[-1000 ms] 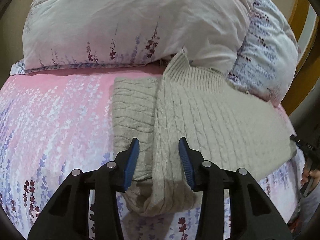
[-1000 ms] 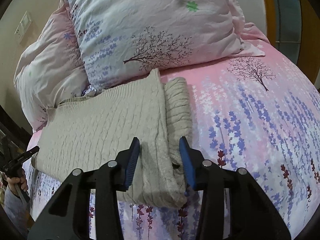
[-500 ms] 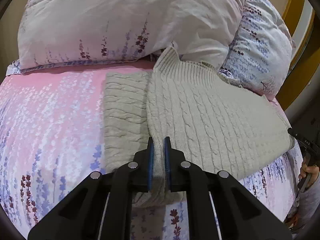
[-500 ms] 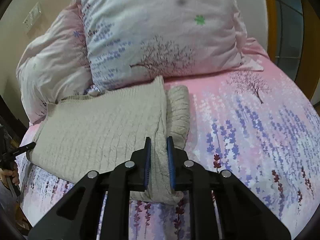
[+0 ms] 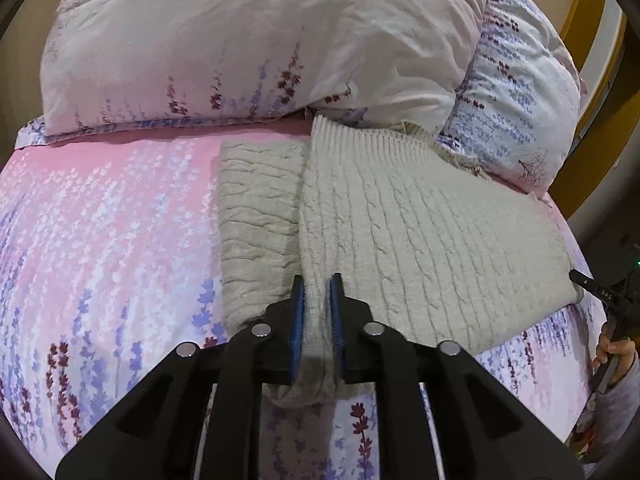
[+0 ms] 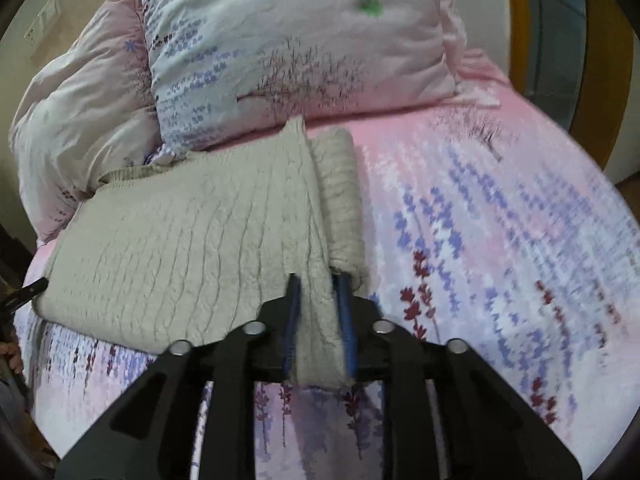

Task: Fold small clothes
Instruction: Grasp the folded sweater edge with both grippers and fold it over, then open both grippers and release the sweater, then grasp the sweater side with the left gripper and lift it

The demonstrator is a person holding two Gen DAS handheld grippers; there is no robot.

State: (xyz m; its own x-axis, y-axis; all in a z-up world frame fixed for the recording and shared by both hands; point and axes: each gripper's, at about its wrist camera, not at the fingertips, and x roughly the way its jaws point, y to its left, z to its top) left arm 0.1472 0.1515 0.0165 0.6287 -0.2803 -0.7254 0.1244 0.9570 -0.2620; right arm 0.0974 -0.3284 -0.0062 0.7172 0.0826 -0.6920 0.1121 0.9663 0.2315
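Observation:
A beige cable-knit sweater (image 5: 420, 232) lies flat on the pink floral bed, with a folded-in sleeve (image 5: 256, 216) lying along one side. My left gripper (image 5: 318, 280) is shut on the sweater's near edge, where the body meets the sleeve. In the right wrist view the sweater (image 6: 192, 232) lies to the left with a sleeve (image 6: 340, 192) beside it. My right gripper (image 6: 318, 280) is shut on that near edge, lifting the cloth slightly. Each view shows the tip of the other gripper at the sweater's far end (image 5: 600, 292) (image 6: 24, 294).
Two large floral pillows (image 5: 256, 40) (image 6: 296, 40) lie against the headboard just behind the sweater. The pink bedsheet (image 5: 100, 220) (image 6: 500, 220) stretches out beside the sweater. A wooden door frame (image 6: 520, 20) stands behind the bed.
Both grippers went from open around the sweater's near edge to shut on it. The right one has begun lifting the cloth, with motion blur.

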